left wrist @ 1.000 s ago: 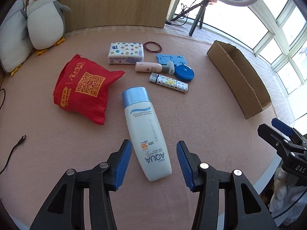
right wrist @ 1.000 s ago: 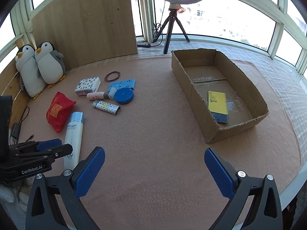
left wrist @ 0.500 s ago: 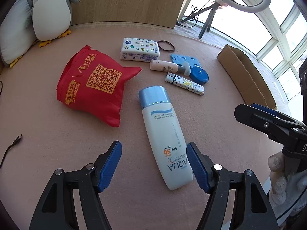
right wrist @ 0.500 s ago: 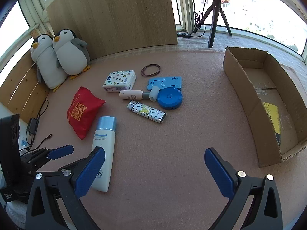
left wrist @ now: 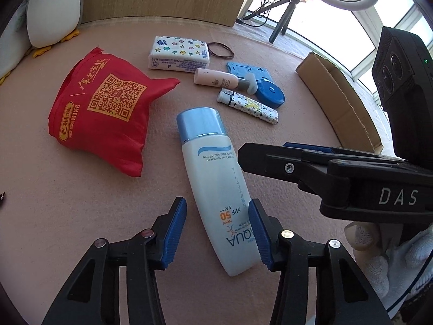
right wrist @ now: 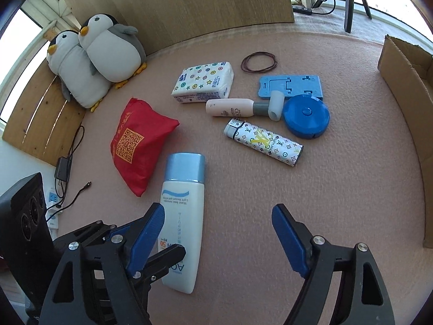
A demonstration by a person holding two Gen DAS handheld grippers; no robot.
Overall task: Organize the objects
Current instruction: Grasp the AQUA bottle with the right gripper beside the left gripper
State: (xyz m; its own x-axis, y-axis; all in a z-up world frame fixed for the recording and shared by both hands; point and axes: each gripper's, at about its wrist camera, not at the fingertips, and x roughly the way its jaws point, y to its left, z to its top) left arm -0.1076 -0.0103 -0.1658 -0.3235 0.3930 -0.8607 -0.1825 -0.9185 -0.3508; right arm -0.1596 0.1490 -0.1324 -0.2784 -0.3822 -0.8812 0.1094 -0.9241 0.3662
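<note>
Two blue pads of the left gripper (left wrist: 216, 226) straddle the sunscreen bottle (left wrist: 215, 189) lying flat on the pink mat (left wrist: 81, 216) — closing in, seemingly not yet pressing. Smooth plastic, probably slippery — grip mid-body. Right gripper (right wrist: 217, 237) hangs open, empty.

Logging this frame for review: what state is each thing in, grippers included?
Sunscreen bottle: lying flat, capped, between the left gripper's pads.
Left gripper: jaws just closing, right pad at the bottle, left pad apart.
Right gripper: jaws just closing, nothing between them.
Red bag: lying slumped.
Tissue pack: sealed, flat.
Cardboard box: open-topped.
</note>
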